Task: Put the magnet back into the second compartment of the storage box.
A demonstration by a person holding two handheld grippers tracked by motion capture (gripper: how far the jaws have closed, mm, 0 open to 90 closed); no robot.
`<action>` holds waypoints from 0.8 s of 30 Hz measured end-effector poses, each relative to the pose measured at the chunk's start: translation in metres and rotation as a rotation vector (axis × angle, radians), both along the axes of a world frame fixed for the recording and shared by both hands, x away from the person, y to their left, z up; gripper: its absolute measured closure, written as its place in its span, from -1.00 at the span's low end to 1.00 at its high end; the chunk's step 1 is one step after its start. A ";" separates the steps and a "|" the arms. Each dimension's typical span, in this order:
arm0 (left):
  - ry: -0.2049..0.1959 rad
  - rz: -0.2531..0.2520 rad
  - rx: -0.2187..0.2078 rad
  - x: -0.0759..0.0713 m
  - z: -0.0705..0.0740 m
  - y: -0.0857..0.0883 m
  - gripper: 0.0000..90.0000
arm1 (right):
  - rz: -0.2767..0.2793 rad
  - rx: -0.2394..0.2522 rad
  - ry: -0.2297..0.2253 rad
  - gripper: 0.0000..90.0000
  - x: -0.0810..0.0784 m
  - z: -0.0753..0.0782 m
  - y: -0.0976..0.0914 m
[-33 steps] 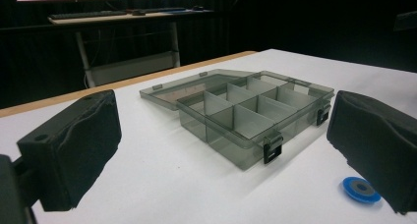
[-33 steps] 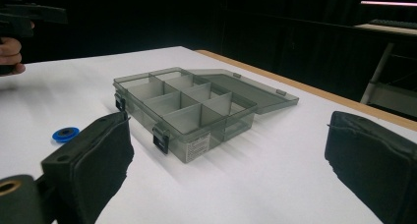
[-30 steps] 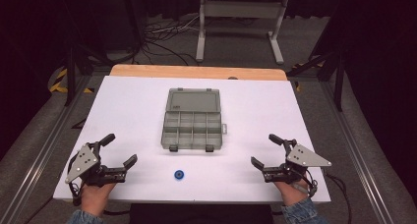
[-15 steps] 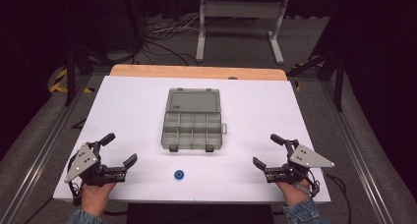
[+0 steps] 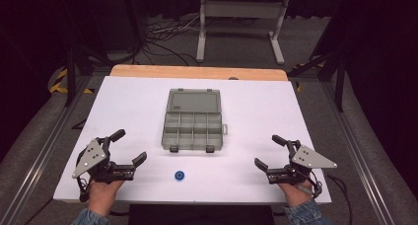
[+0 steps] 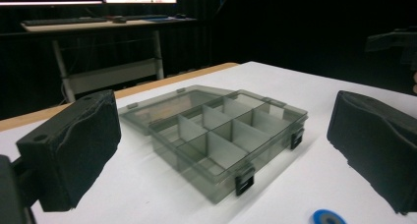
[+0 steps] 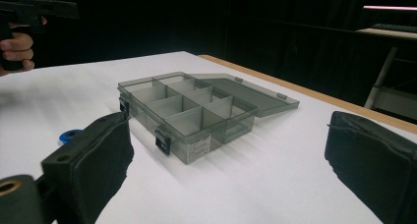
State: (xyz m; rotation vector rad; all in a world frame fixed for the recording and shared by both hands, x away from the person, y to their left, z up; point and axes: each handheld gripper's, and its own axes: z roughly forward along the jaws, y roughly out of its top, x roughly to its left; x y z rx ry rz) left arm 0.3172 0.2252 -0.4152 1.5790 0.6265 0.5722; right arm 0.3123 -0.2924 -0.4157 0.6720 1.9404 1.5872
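I held my left gripper (image 5: 127, 147) and right gripper (image 5: 266, 151) wide and empty at the counter's (image 5: 256, 106) near corners; the open box (image 5: 193, 120) sat mid-counter, the blue ring (image 5: 180, 175) just near it.

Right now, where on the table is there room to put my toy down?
Bare white table lies left and right of the open box, out to the edges. The near middle holds the blue ring, between the left gripper and right gripper.
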 end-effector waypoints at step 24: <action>-0.009 -0.129 0.010 0.014 0.017 -0.064 -0.98 | 0.006 0.009 0.017 -0.90 0.001 -0.002 0.000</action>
